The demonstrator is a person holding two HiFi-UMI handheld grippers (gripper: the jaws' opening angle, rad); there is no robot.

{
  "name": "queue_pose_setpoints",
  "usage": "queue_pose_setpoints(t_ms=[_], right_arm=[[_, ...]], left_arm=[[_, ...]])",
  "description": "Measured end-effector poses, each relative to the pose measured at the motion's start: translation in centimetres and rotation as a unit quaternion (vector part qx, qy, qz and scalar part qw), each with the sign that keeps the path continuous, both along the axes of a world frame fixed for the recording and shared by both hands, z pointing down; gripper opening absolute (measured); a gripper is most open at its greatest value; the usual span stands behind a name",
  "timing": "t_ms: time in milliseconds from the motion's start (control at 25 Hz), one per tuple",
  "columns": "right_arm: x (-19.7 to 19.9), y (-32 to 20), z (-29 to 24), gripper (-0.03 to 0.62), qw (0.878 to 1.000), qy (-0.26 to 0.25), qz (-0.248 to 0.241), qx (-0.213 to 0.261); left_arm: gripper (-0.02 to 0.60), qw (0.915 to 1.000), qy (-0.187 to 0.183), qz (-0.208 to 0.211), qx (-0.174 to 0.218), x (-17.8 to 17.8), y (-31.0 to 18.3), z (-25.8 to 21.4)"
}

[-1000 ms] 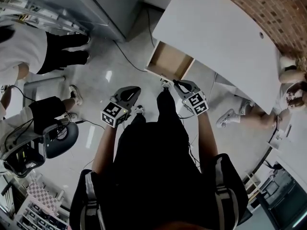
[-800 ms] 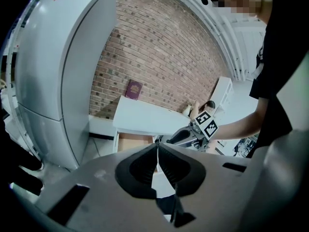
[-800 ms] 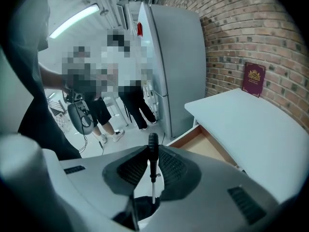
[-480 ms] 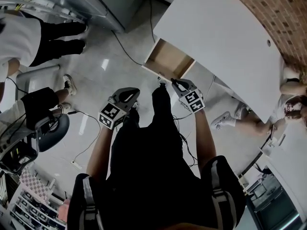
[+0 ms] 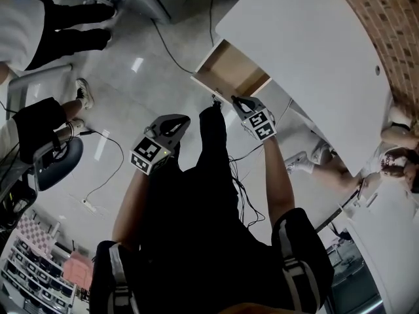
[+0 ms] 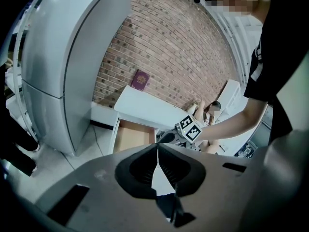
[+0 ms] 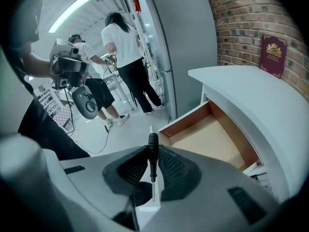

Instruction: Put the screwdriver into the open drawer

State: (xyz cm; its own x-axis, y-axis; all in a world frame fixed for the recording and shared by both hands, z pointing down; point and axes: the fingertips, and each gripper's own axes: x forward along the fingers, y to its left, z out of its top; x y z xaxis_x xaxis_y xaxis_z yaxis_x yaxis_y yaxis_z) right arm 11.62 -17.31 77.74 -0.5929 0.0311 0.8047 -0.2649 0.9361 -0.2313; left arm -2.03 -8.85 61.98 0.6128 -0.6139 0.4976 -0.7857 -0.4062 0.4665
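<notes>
A black-handled screwdriver sits clamped between the jaws of my right gripper, handle end pointing forward. In the head view the right gripper hovers just short of the open wooden drawer, whose pale bottom looks bare. The drawer lies ahead and to the right in the right gripper view. My left gripper hangs lower left of the right one, its jaws closed with nothing between them; in its own view the left gripper faces the drawer from farther back.
The drawer belongs to a white desk against a brick wall. A dark red booklet leans on the wall. A grey cabinet stands left of the desk. People, an office chair and floor cables lie to the left.
Both grippers have moved forward toward the desk. The right one, still holding the screwdriver, now sits close to the drawer's front edge.
</notes>
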Motion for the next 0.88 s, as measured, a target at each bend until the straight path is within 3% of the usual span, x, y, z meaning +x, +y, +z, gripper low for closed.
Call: queue_pose_setpoints(t_ms=[240,880], right_arm=[[-0.7,-1.1,4.3,0.123,1.000,0.008,-0.002,-0.007],[-2.3,-2.1,17.5,0.123,0.996,0.071,0.010,-0.049]], left_arm=[[0.020,1.0000,-0.001,-0.004,-0.008,0.2,-0.6,2.6],[0.020,0.9969,0.005,-0.072,-0.033,-2.2,-0.9,7.4]])
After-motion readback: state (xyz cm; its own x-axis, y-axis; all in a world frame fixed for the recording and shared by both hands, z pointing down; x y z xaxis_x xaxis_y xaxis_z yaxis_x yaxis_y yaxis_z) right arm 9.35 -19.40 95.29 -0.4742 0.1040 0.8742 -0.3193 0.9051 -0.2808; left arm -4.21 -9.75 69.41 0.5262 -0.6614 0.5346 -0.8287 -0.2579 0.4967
